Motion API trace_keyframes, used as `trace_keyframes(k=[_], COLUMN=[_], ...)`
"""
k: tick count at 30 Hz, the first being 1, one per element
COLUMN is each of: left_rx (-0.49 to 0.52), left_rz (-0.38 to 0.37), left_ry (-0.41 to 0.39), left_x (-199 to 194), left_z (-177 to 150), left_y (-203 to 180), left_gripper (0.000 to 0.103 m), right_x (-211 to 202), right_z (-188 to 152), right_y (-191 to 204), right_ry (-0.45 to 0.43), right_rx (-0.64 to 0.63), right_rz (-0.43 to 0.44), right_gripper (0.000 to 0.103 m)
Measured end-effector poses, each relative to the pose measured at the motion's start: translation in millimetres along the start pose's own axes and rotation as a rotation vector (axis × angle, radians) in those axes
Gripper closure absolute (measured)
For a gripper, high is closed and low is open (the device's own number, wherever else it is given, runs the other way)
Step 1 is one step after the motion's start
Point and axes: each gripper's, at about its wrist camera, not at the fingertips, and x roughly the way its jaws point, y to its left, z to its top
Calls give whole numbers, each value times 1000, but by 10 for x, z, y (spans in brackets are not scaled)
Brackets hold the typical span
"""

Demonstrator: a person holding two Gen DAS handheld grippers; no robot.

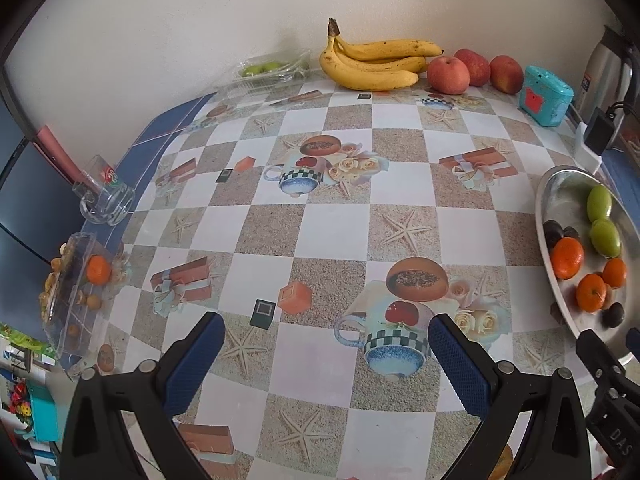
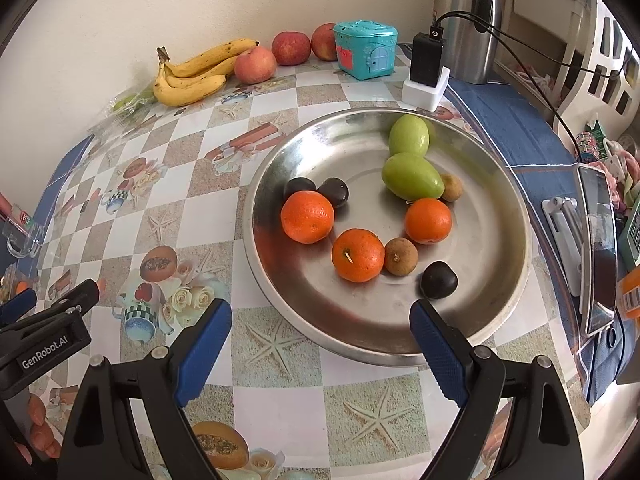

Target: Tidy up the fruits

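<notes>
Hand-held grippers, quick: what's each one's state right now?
Left hand-held gripper: open, empty, over the checkered tablecloth.
Right hand-held gripper: open, empty, at the round steel plate.

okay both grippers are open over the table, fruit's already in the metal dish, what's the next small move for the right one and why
Probably ease the right gripper forward and down over the dish's near rim toward the dark plum. Its jaws stand open and empty, and that plum is the nearest fruit ahead.
</notes>
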Motion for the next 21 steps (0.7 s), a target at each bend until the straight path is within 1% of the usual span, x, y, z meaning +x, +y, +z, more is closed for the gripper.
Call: trace_keyframes(k=[6, 21], left_rx=[17, 0], left_rz=[-6, -17], left_ry=[-25, -12], left_x=[-96, -163], left_z=[-33, -119], left_y=[-18, 43], left_gripper=[0, 0], right_x=[-32, -96], right_z=[-21, -68], right_y=[-9, -64], right_ry=[-4, -7], right_rx=[-4, 27], right_rz=[-3, 23], right_gripper=[12, 12])
